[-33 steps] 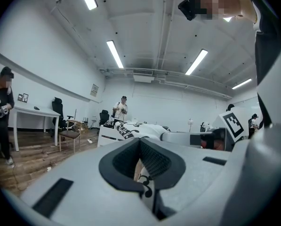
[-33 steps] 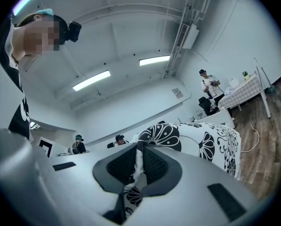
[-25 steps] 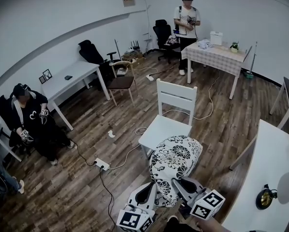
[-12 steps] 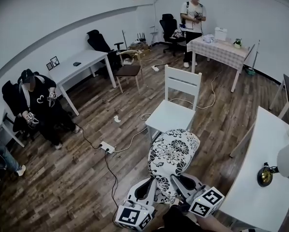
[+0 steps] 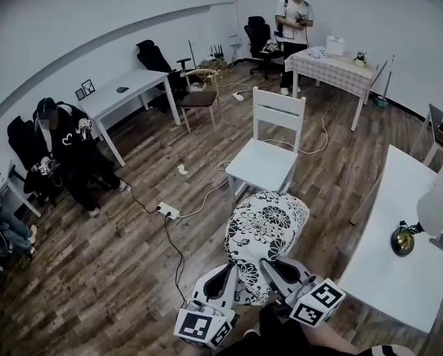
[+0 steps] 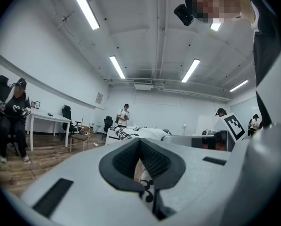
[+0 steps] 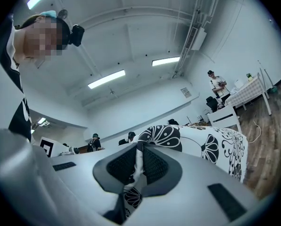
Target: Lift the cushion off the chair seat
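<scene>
Since a second ago the cushion (image 5: 264,236) has drawn back from the white chair (image 5: 262,165): it then overlapped the seat's front edge, and now it hangs clear of the seat, above the floor (image 5: 110,280). The left gripper (image 5: 230,274) and right gripper (image 5: 269,265) each have their jaws clamped on the cushion's near edge, with the fabric pinched thin between ribbed black pads (image 7: 155,166). The floor is dark wood planking, with a white power strip (image 5: 168,212) and cables trailing over it. A plain white tabletop (image 5: 392,273) stands at the right and carries a round, brassy lamp base (image 5: 403,239). The cushion is plump and rounded, white cloth printed with black flowers. The chair is white, with a slatted back and a flat, bare seat
</scene>
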Motion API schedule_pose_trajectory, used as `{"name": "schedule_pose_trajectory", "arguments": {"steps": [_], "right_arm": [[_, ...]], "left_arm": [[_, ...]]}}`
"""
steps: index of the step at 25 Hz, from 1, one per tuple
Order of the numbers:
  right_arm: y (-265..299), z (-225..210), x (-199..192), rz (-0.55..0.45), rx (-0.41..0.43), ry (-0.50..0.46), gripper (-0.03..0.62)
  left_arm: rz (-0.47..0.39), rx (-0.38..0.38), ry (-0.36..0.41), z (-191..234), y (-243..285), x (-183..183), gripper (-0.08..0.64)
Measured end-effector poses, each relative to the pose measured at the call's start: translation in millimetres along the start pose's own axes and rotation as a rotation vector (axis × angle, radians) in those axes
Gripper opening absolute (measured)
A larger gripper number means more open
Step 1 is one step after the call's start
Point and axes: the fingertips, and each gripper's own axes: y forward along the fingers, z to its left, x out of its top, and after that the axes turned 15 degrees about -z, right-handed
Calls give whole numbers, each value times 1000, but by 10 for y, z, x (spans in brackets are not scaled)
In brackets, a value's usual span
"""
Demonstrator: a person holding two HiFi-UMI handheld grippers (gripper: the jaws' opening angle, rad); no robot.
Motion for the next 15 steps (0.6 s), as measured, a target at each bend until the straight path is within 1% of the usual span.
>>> {"name": "schedule_pose_trajectory", "arguments": {"steps": [3, 7, 10, 12, 15], "right_arm": [[25, 62, 56, -1, 16, 1, 36], [2, 93, 134, -8, 6, 6, 37], [-9, 69, 194, -26, -1, -33, 37], [-12, 39, 173, -14, -21, -49, 36], [-80, 21, 181, 0, -41, -82, 35]], "left_arm": [[-14, 5, 9, -22, -32, 93, 2], [-28, 15, 13, -76, -63, 206, 2], [-55, 24, 15, -37, -46, 237, 2], [-47, 33, 7, 13, -57, 218, 2], [-30, 31, -2, -21, -85, 175, 2]]}}
